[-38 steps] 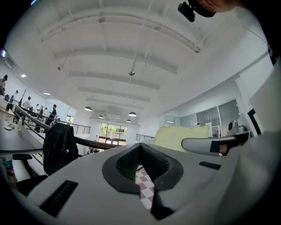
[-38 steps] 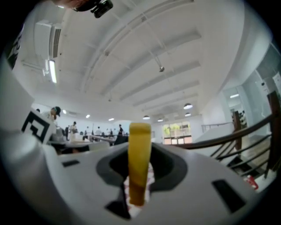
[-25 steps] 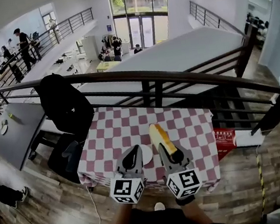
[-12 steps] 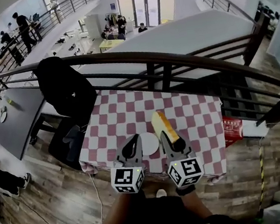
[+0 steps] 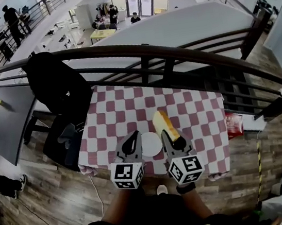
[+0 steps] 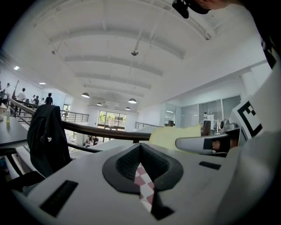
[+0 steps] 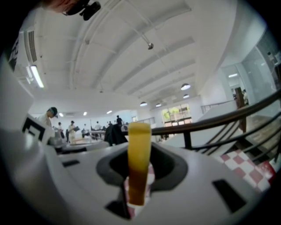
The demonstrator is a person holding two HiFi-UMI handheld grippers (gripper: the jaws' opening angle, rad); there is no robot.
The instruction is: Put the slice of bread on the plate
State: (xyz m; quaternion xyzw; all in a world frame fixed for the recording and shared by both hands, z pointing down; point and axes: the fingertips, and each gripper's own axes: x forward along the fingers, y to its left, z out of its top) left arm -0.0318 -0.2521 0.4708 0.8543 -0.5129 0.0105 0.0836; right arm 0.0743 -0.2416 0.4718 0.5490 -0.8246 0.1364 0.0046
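Note:
A slice of bread (image 5: 164, 124) with a yellow-brown crust stands on edge in my right gripper (image 5: 170, 138), which is shut on its lower end. The right gripper view shows the slice (image 7: 139, 145) upright between the pads. A small white plate (image 5: 151, 145) lies on the red-and-white checked tablecloth (image 5: 125, 111), between the two grippers and near the table's front edge. My left gripper (image 5: 134, 136) hovers just left of the plate, jaws together and holding nothing. In the left gripper view the jaw tips (image 6: 140, 151) meet, and the bread's pale face (image 6: 171, 135) shows to the right.
A dark railing (image 5: 174, 52) runs along the table's far side, with a drop to a lower floor behind it. A chair draped with a black jacket (image 5: 57, 90) stands at the table's left. A red box (image 5: 234, 122) lies at the table's right, and a grey table (image 5: 3, 129) stands farther left.
Both grippers have come down together over the near part of the table by the plate. The bread has stayed in the right gripper.

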